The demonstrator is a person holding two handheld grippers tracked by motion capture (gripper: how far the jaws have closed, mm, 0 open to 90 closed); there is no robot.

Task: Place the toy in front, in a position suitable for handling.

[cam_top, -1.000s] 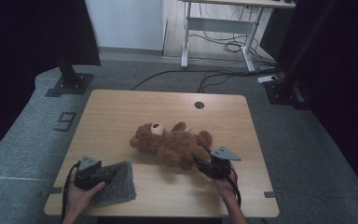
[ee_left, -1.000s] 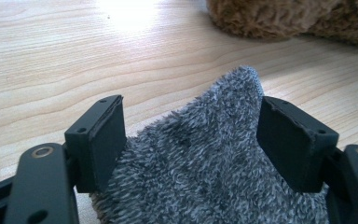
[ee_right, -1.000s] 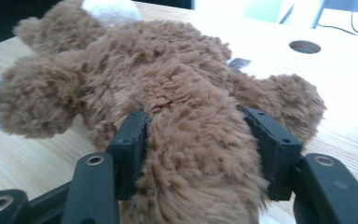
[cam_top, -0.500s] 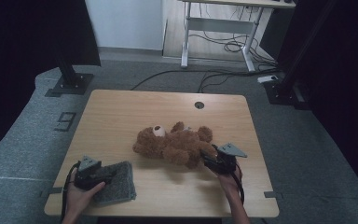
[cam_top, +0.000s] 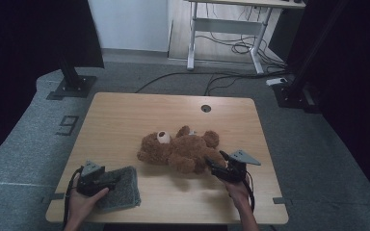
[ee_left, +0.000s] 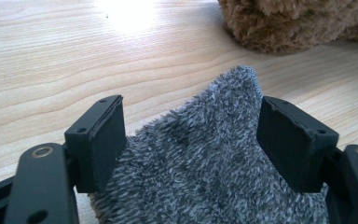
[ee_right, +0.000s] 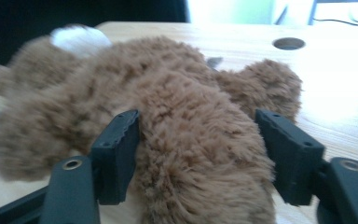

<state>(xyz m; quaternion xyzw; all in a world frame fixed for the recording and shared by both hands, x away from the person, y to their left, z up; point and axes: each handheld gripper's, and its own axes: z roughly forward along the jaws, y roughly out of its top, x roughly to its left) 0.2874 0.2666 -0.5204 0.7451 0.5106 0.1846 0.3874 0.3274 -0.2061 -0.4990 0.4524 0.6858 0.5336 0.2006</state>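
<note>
A brown teddy bear (cam_top: 180, 149) lies on its back in the middle of the wooden table (cam_top: 125, 115). My right gripper (cam_top: 215, 164) sits at the bear's lower end. In the right gripper view the bear's leg (ee_right: 200, 154) lies between the jaws of that gripper (ee_right: 198, 126). The jaws have just been opening and there is a gap on the right side, so the gripper is open. My left gripper (cam_top: 112, 179) rests at the front left on a grey fuzzy cloth (cam_top: 125, 187). Its jaws (ee_left: 186, 112) stand wide apart, open, over the cloth (ee_left: 205, 163).
A round cable hole (cam_top: 206, 108) sits near the table's far edge. Beyond the table stand a black stand base (cam_top: 72, 86) at the left, another base (cam_top: 294, 96) at the right, and a desk frame (cam_top: 226, 29) with floor cables.
The bear and my right gripper have shifted slightly to the right. The left hand has stayed on the cloth.
</note>
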